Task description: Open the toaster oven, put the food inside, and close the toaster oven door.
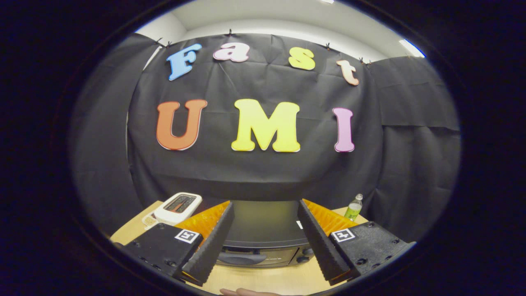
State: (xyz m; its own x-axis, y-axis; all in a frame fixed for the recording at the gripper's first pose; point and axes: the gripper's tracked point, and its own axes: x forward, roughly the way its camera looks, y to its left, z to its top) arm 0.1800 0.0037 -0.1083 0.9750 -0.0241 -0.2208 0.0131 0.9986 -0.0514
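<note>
A dark toaster oven stands on the wooden table just ahead of my fingers, seen from above and in front. Its door is closed, with the handle low on its front and knobs to the right of the door. My gripper is open, its two black ribbed fingers spread wide on either side of the oven with nothing between them. I cannot make out the food.
A white pop-up toaster stands on the table beyond my left finger. A small green bottle stands at the back right. A person's hand shows at the table's near edge. The wooden table ends at the black cloth wall.
</note>
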